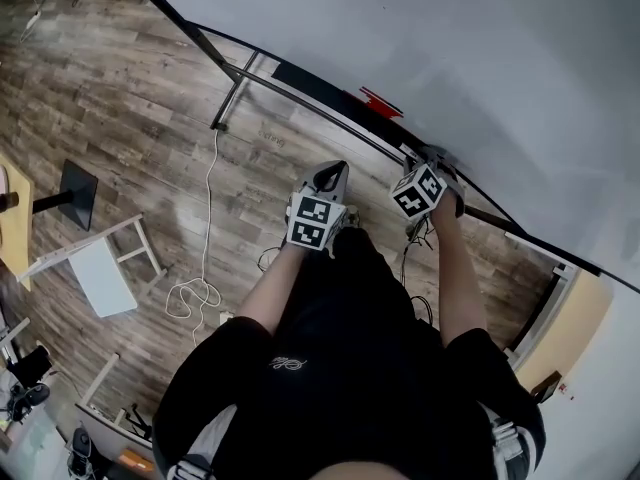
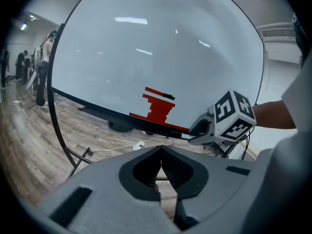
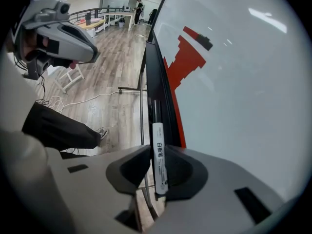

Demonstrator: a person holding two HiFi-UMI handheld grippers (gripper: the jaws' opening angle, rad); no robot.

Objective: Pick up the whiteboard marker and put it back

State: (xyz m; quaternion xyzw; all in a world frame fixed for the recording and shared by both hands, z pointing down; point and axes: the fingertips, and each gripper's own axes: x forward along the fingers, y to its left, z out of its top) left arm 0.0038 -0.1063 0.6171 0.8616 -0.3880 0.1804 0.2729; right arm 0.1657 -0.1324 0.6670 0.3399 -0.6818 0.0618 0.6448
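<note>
The whiteboard marker point(image 3: 157, 133), white with a dark cap, lies along the dark tray point(image 3: 155, 89) at the foot of the whiteboard point(image 3: 243, 82). My right gripper point(image 3: 159, 148) points steeply down at the tray, both jaws closed against the marker's barrel. In the head view the right gripper point(image 1: 430, 156) is at the tray's edge, and the marker is hidden there. My left gripper point(image 2: 161, 150) is shut with nothing in it and hangs above the floor, left of the right gripper point(image 2: 202, 128). A red stepped drawing point(image 2: 156, 110) is on the board.
The whiteboard's metal stand point(image 1: 232, 93) reaches onto the wooden floor. A white cable point(image 1: 205, 228) trails across the floor, and a white stool frame point(image 1: 100, 268) stands to the left. Wooden furniture point(image 1: 570, 328) is on the right. People point(image 2: 46, 67) stand far off.
</note>
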